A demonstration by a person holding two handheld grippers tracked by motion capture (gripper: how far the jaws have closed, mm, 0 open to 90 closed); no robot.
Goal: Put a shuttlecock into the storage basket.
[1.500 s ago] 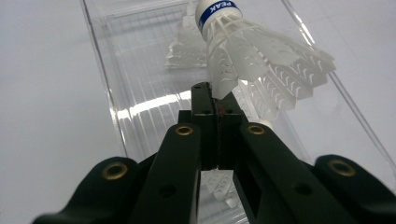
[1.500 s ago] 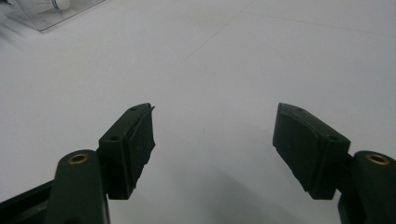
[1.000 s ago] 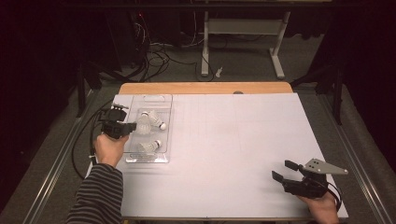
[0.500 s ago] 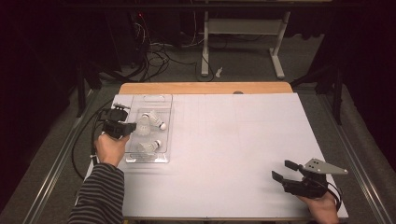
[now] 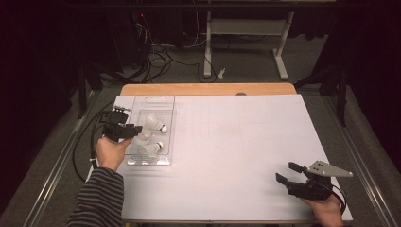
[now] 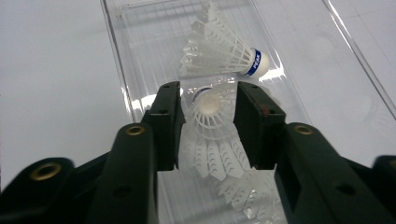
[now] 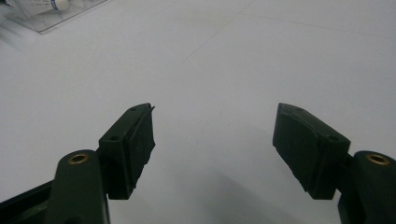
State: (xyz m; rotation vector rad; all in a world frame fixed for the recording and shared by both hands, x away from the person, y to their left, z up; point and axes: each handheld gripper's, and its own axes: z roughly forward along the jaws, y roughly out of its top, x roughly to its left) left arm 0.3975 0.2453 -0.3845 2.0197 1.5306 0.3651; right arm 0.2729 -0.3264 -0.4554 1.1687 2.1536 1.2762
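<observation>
**Left gripper view: jaws parting around a shuttlecock in the clear tray**

Left gripper view has the left gripper (image 6: 208, 126) over the clear plastic tray (image 6: 119, 60), its jaws having just been opening, with a white shuttlecock (image 6: 212, 135) between them, cork end facing the camera. Narrow gaps show on both sides of the feathers, so the pads no longer press on it (whether the skirt still brushes a pad cannot be told). Just beyond the jaw tips a second shuttlecock (image 6: 224, 51) with a blue band lies in the tray, its cork toward that view's right. A third shuttlecock's feathers (image 6: 254, 198) sit nearer the camera in the same tray.

From the high view, the tray (image 5: 152, 162) rests at the left edge of the white table (image 5: 236, 142). The right gripper (image 5: 288, 172) is well apart from the tray, near the table's front right corner, jaws spread with nothing between them.
</observation>
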